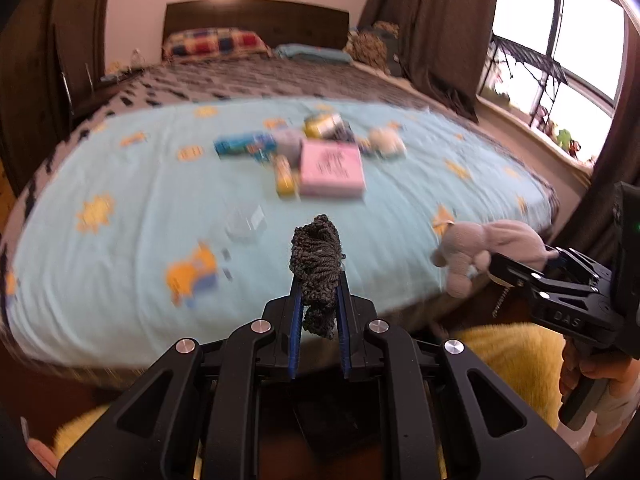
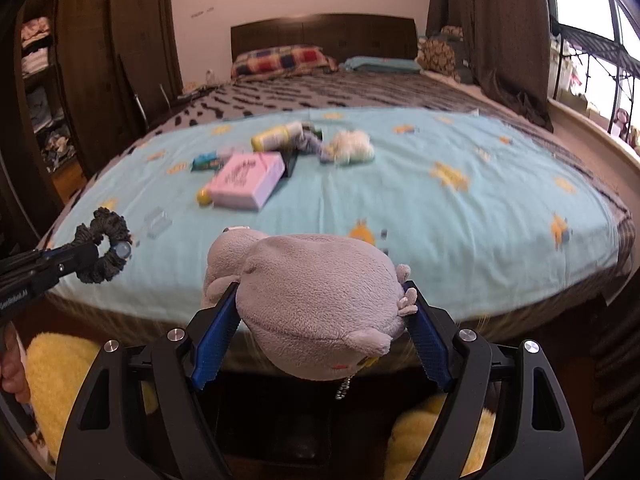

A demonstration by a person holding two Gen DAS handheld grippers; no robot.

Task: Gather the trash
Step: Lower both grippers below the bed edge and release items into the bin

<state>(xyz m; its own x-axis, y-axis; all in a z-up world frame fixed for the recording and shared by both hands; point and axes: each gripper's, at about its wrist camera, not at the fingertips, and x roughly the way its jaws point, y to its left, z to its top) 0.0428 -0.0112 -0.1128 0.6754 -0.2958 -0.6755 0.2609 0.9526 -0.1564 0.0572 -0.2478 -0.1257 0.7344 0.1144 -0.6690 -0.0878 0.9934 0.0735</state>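
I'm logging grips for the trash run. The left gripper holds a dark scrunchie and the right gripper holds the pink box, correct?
Not quite. The right gripper holds a grey plush toy, as the right wrist view shows; the pink box lies on the bed. The left gripper does hold the scrunchie.

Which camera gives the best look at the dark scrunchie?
The right wrist view: the scrunchie shows side-on as a full ring, pinched in the left gripper. The left wrist view shows it edge-on, a bunched lump between the pads.
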